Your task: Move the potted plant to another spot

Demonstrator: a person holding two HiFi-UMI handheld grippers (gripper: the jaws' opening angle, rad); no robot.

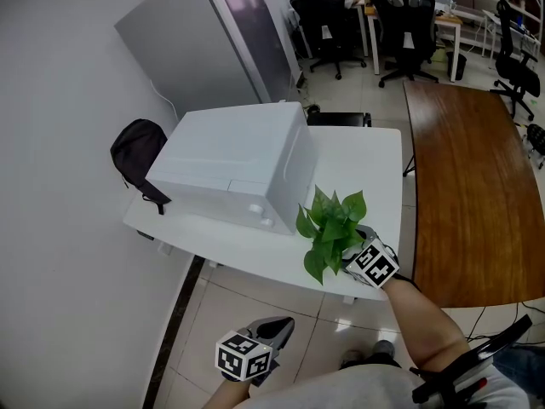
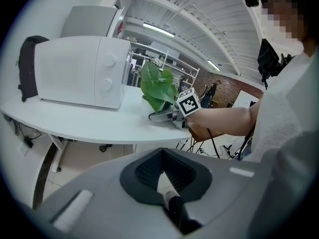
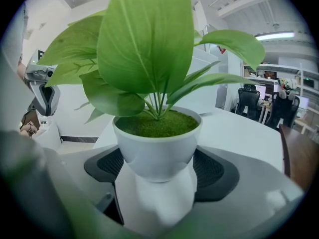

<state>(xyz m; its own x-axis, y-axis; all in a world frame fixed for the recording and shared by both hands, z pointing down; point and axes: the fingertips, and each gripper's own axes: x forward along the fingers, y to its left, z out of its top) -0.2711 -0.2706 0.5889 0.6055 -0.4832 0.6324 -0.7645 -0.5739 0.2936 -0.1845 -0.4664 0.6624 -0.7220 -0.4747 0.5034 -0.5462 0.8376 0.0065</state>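
Office room with a pale tiled floor [image 1: 247, 301] and a plain white wall [image 1: 60, 211] on the left. Against that wall, a white tabletop [image 1: 362, 164] with a rounded near edge. On it, toward the wall end, a white microwave [image 1: 230, 164] with its two knobs facing the near edge. Slung at the far-left end of the tabletop, beside the wall, a black backpack [image 1: 136, 153]. Behind the microwave, a tall grey cabinet [image 1: 217, 41]. To the right, just beside the white tabletop, a long brown wooden table [image 1: 468, 194], bare on top. Farther back, black office chairs [image 1: 328, 20] at desks with lit screens. Overhead, in the gripper views, strip lights on a white ceiling.

At the near edge of the tabletop, right of the microwave's front corner, the potted plant [image 1: 330, 228]: broad green leaves over a small white pot [image 3: 157, 151] filled with green moss. Cannot tell whether resting on the surface or raised off it.

Right gripper [image 1: 352, 247] reaching in from the near side, fingers clasped on the pot's rounded bowl, one dark pad against each side. Left gripper [image 1: 277, 329] held low over the floor, well short of the tabletop, fingers closed tip to tip with nothing between them.
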